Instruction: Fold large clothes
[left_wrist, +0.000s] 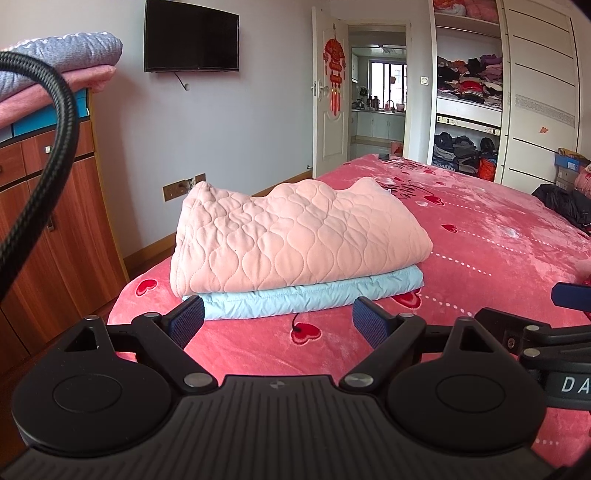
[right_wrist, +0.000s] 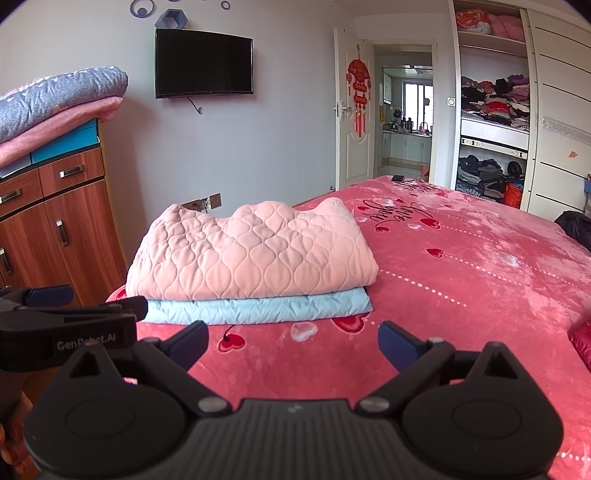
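Note:
A folded pink quilted cover (left_wrist: 295, 236) (right_wrist: 247, 254) lies on top of a folded light blue one (left_wrist: 295, 299) (right_wrist: 258, 308), stacked near the corner of the red heart-patterned bed (left_wrist: 480, 236) (right_wrist: 480, 258). My left gripper (left_wrist: 277, 323) is open, low over the bedspread just short of the stack, with nothing between its blue pads. My right gripper (right_wrist: 291, 341) is open too, a little nearer than the stack and holding nothing. Each gripper shows at the edge of the other's view.
A wooden cabinet (left_wrist: 55, 206) (right_wrist: 55, 221) with stacked blankets on top stands left of the bed. A dark garment (left_wrist: 565, 206) lies at the bed's far right. A black cable (left_wrist: 55, 147) hangs at left. An open wardrobe (right_wrist: 491, 122) and a doorway (right_wrist: 406, 122) lie beyond.

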